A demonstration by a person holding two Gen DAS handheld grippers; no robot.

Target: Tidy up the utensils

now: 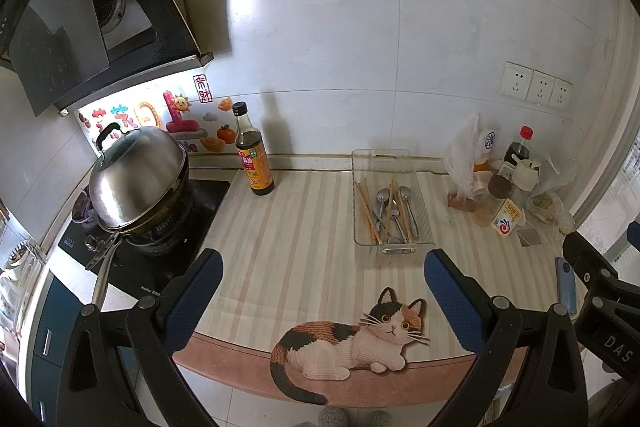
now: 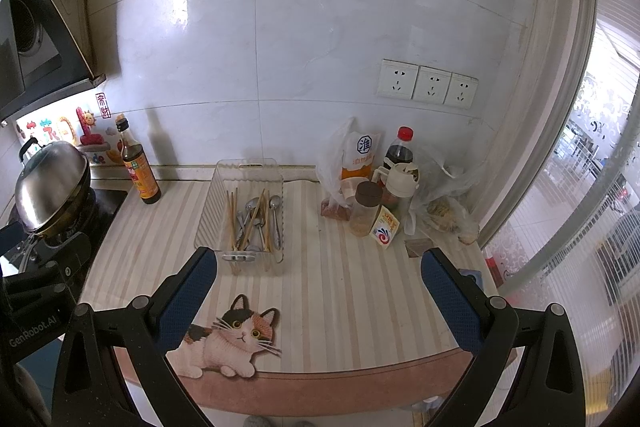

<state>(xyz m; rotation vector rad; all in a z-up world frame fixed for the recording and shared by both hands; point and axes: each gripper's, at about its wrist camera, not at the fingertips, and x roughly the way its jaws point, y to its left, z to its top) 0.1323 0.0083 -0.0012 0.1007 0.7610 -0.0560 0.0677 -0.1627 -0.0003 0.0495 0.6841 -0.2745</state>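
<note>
A clear plastic tray (image 1: 362, 235) (image 2: 208, 223) stands on the striped counter mat near the back wall. It holds several wooden chopsticks (image 1: 367, 211) (image 2: 232, 215) and metal spoons (image 1: 383, 195) (image 2: 275, 203) mixed together. My left gripper (image 1: 324, 263) is open and empty, held above the counter's front edge, in front of the tray. My right gripper (image 2: 320, 261) is open and empty, also near the front edge, to the right of the tray. The right gripper's body shows at the right edge of the left wrist view.
A soy sauce bottle (image 1: 253, 155) (image 2: 138, 167) stands left of the tray. A lidded steel pot (image 1: 138, 179) (image 2: 50, 187) sits on the stove at left. Bottles, jars and plastic bags (image 1: 500, 183) (image 2: 384, 187) crowd the back right corner. A cat picture (image 1: 348, 343) (image 2: 228, 339) marks the mat's front.
</note>
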